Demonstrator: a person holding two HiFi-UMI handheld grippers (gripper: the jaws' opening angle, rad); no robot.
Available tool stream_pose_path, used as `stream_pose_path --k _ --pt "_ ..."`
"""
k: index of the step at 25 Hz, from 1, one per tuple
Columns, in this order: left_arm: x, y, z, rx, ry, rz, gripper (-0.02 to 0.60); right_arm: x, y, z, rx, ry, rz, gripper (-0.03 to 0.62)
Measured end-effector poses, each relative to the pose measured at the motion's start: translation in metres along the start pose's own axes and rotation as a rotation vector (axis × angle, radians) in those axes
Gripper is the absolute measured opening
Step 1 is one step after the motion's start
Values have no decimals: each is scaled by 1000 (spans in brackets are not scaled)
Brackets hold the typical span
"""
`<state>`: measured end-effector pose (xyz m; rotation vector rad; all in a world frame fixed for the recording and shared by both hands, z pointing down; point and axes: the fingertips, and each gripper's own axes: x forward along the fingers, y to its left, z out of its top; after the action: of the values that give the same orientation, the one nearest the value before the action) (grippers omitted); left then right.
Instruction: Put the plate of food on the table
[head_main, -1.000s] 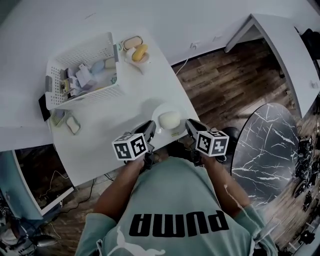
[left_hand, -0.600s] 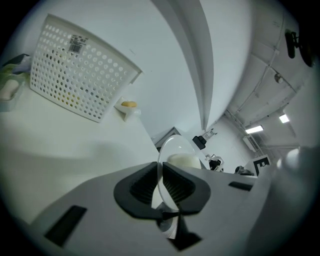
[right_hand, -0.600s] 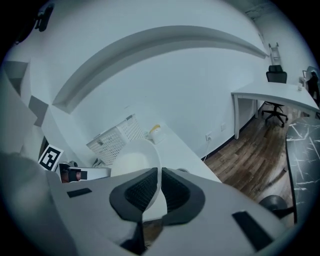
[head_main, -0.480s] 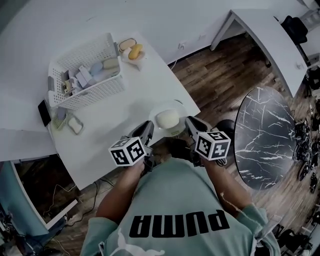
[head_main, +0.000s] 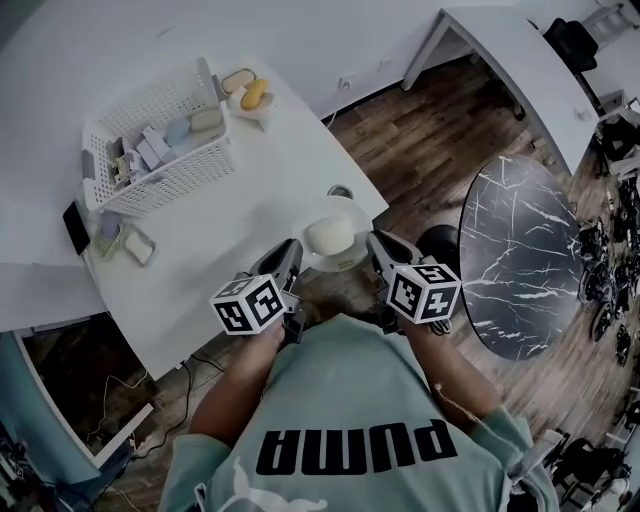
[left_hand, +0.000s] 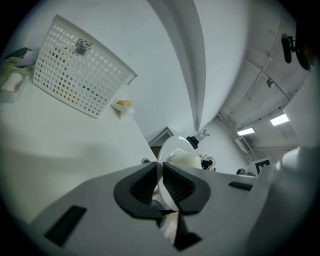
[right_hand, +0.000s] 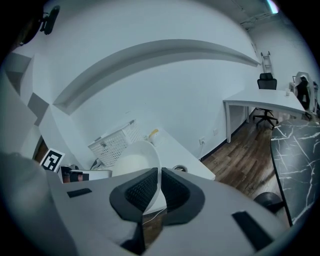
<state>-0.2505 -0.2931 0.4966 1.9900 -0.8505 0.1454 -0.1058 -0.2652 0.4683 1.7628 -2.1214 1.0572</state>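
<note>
White plate (head_main: 350, 210) with pale bun (head_main: 330, 236): I have left gripper (head_main: 283, 265) and right gripper (head_main: 386, 252) clamped on opposite rims, level between them at the table (head_main: 220, 250) corner; open tabletop lies forward-left.

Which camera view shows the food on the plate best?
The head view: it looks down on the whole plate and the pale round food on it. The left gripper view shows the plate nearly edge-on, the food partly behind its rim. The right gripper view shows mainly the plate's rim and little of the food.
</note>
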Motion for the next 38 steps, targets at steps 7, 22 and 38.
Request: stream_pose_path --k 7,22,38 --pt "19 -29 -14 35 42 -37 40 -28 -28 -1 43 -43 -38 31" --pt "84 -139 -94 134 172 -103 40 -133 -144 -21 192 -140 -139 31" --pt "154 -284 -223 280 315 -183 38 -279 -289 -65 336 -261 -246 31"
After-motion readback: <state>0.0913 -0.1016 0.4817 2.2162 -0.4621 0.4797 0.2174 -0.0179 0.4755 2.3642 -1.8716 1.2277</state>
